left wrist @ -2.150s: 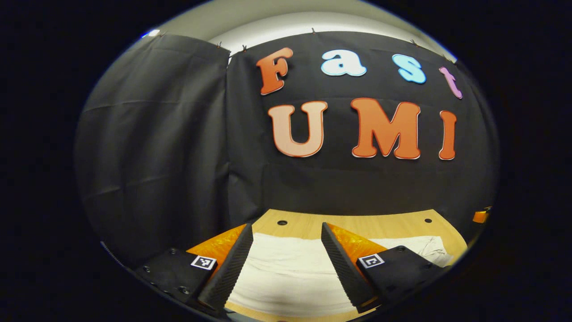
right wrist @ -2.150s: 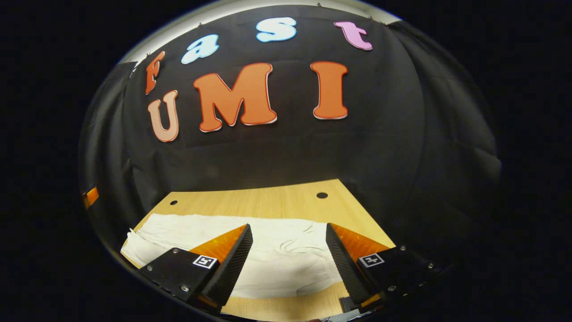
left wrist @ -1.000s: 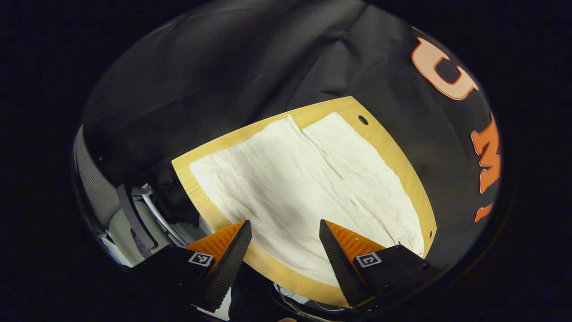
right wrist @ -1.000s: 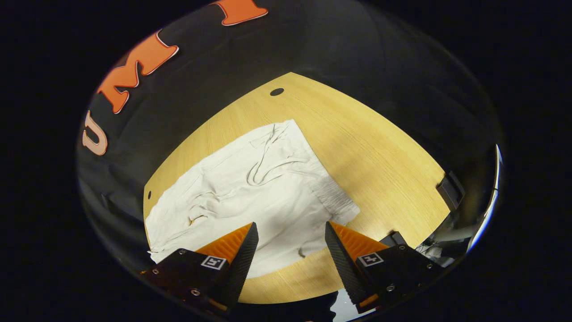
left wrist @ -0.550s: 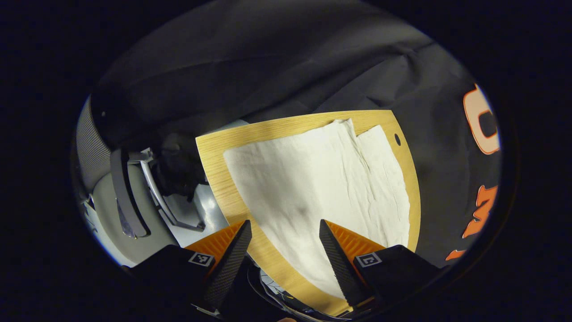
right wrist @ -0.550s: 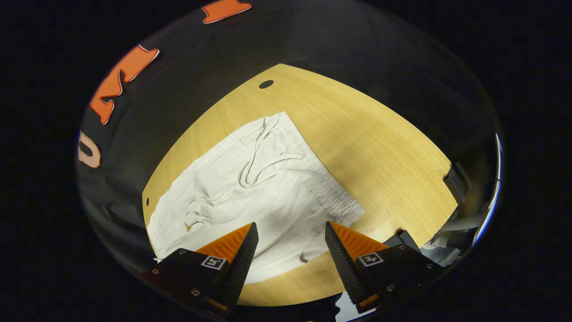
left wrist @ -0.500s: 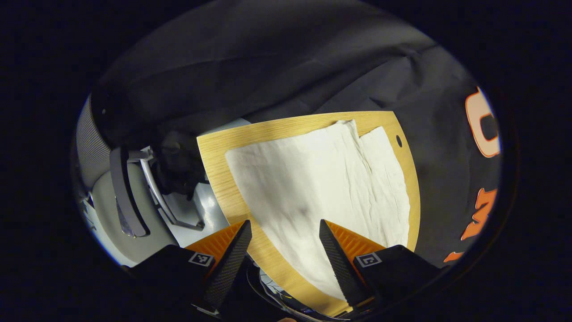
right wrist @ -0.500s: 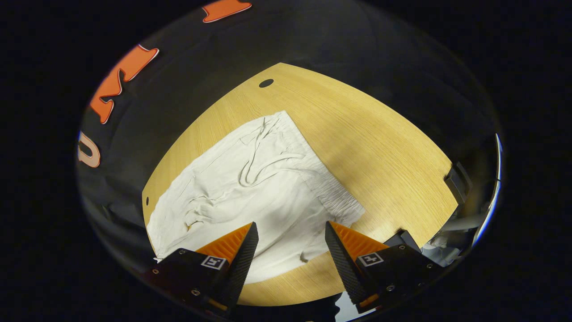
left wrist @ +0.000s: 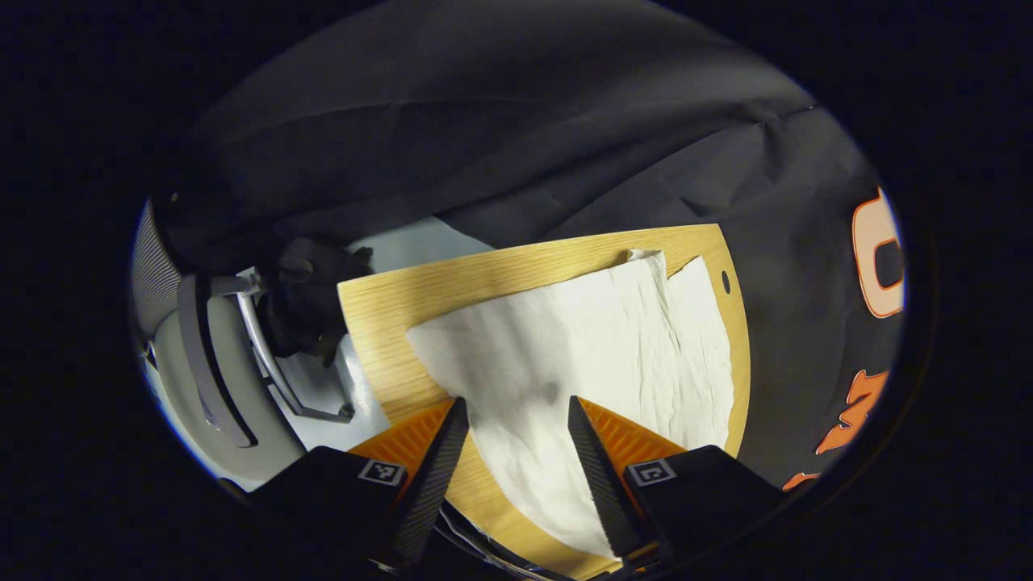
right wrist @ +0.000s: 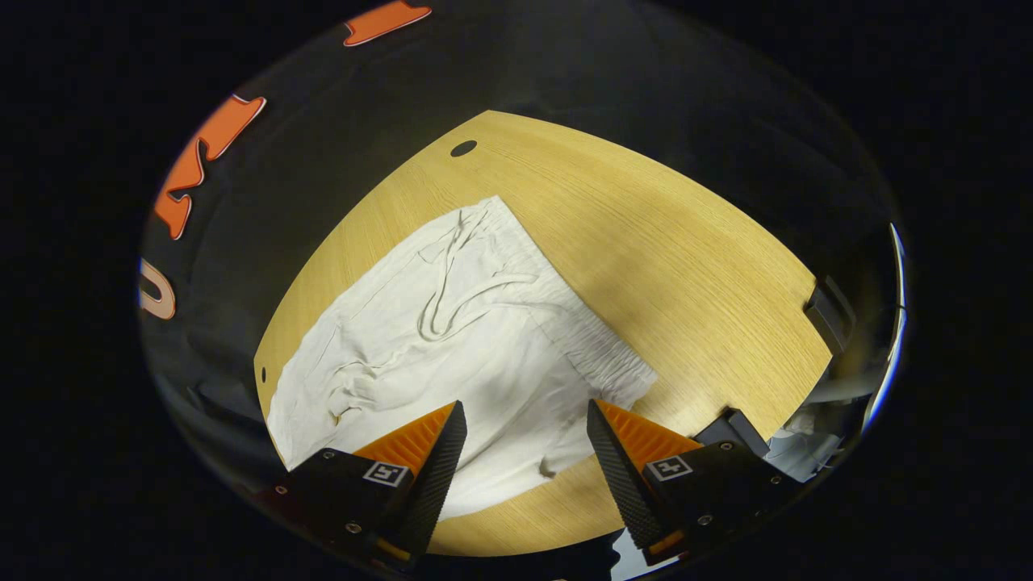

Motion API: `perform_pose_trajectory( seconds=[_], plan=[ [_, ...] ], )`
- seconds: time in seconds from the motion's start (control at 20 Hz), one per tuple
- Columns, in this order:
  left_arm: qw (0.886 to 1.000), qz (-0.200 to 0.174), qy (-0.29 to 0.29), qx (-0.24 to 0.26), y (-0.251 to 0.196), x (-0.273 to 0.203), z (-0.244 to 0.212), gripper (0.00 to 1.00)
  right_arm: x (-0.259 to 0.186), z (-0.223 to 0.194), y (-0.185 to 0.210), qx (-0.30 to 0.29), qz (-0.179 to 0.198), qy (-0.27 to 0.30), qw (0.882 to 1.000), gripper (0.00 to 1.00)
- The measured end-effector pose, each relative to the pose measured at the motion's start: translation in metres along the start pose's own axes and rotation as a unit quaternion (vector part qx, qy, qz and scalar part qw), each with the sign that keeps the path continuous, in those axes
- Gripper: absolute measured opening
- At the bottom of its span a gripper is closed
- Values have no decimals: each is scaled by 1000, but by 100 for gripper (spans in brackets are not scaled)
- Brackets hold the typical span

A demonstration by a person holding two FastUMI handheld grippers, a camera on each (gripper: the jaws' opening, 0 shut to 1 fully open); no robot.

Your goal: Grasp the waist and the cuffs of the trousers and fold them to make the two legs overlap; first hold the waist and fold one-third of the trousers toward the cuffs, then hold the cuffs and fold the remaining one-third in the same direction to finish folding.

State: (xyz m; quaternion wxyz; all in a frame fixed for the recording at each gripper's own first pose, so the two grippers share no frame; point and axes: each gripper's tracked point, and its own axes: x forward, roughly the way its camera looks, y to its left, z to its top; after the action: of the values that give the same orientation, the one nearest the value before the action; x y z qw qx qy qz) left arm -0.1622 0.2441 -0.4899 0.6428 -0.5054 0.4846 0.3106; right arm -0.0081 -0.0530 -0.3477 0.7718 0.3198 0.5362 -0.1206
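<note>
White trousers lie flat on a wooden table. The left gripper view looks down their two legs (left wrist: 597, 347), side by side, with the cuffs toward the table's far end. My left gripper (left wrist: 510, 452) hovers open above the near leg's edge. In the right gripper view the waist end (right wrist: 476, 323) shows its elastic band (right wrist: 597, 355) and a loose drawstring (right wrist: 452, 307). Over the near waist corner my right gripper (right wrist: 523, 452) hangs open, nothing between its fingers.
The wooden table (right wrist: 670, 266) has bare room right of the waistband and small holes (right wrist: 463, 148) near its corners. Off the table's left end, in the left gripper view, stands a grey chair (left wrist: 210, 355). Black cloth walls close the back.
Both grippers tipped from facing the wall to looking down at the table. The left gripper has since dropped closer to the near leg and its fingers have narrowed slightly.
</note>
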Motion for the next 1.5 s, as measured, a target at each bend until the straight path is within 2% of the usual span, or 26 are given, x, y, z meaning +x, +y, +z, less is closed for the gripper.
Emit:
perform_pose_trajectory(
  seconds=[0.1,0.25,0.3,0.35,0.4,0.65,0.75,1.0,1.2,1.3,1.35,1.4,1.45,1.5],
  plan=[
    [1000,1,-9,16,-9,7,4,79,2,-2,-3,10,1,-1,1000,91],
    [1000,-16,-16,16,-18,23,7,35,4,-8,-9,21,2,3,1000,91],
    [1000,-18,-15,7,-19,26,8,26,3,-10,-11,25,2,3,1000,91],
    [1000,-23,-14,1,-20,27,6,8,2,-10,-14,28,2,3,1000,91],
    [999,-32,-15,6,-24,27,9,7,0,-10,-17,32,1,1,999,91],
    [999,-16,-32,37,-23,12,10,5,-3,-12,-37,47,-11,-3,999,91],
    [998,-28,-34,36,-33,1,13,5,0,-11,-46,53,-22,-3,998,91],
    [995,-56,-45,76,-63,-27,24,5,24,-9,-59,76,-49,5,996,91],
    [991,-77,-48,99,-88,-45,26,5,42,0,-50,110,-46,4,993,87],
    [990,-84,-50,105,-98,-53,25,5,45,6,-53,121,-58,0,991,80],
    [989,-88,-51,106,-101,-56,26,5,50,-4,-53,133,-61,6,989,60],
    [989,-91,-52,107,-104,-57,27,5,48,-5,-59,152,-64,8,986,50],
    [989,-91,-52,108,-106,-57,27,5,46,-3,-61,179,-54,5,982,25],
    [988,-95,-52,110,-109,-58,27,5,41,2,-60,200,-39,-2,979,16]
  ],
)
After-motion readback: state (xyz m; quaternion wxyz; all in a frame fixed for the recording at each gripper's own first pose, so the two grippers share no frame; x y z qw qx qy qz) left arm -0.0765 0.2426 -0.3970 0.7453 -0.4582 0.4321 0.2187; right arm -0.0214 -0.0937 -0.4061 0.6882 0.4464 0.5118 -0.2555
